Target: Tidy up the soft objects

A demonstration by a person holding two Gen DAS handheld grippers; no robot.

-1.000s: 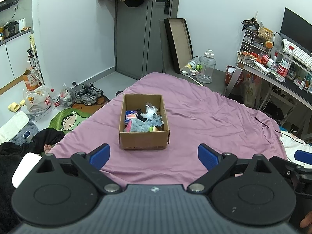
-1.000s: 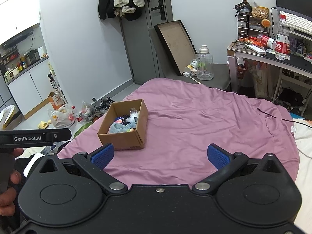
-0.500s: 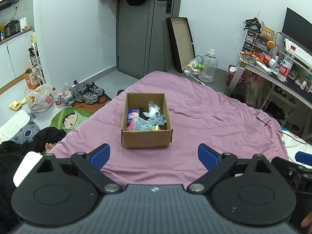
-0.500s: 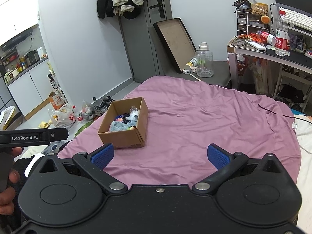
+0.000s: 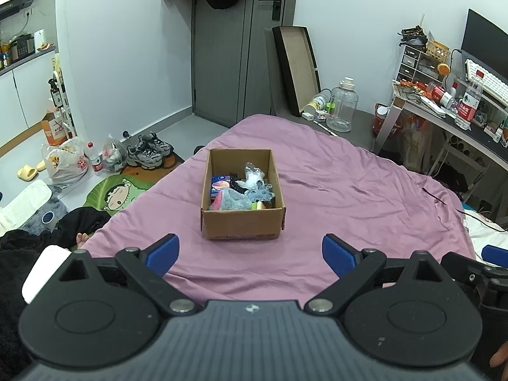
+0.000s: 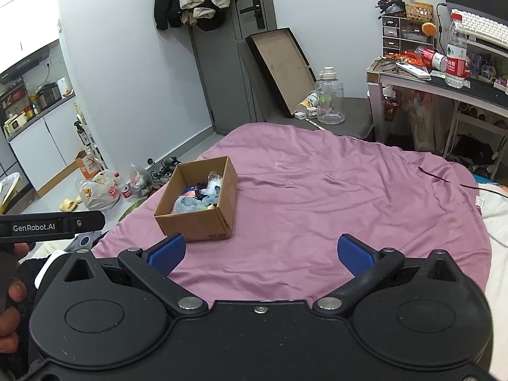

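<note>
An open cardboard box (image 5: 243, 223) stands on the purple bedspread (image 5: 349, 197). It holds several soft things: a grey-blue plush (image 5: 233, 199), a clear crinkled bag (image 5: 253, 173) and a blue packet (image 5: 220, 180). The box also shows in the right wrist view (image 6: 197, 225), left of centre. My left gripper (image 5: 250, 252) is open and empty, held above the bed just short of the box. My right gripper (image 6: 260, 254) is open and empty, to the right of the box and short of it.
A desk (image 6: 444, 82) with bottles and clutter stands at the right. A water jug (image 5: 341, 108) and a leaning tray (image 5: 297, 66) are beyond the bed. Shoes (image 5: 149, 152), bags (image 5: 66, 162) and dark clothes (image 5: 19, 247) lie on the floor at left.
Both grippers have drawn slightly closer to the box and tilted a little. Both stay open and empty. The box has not moved.
</note>
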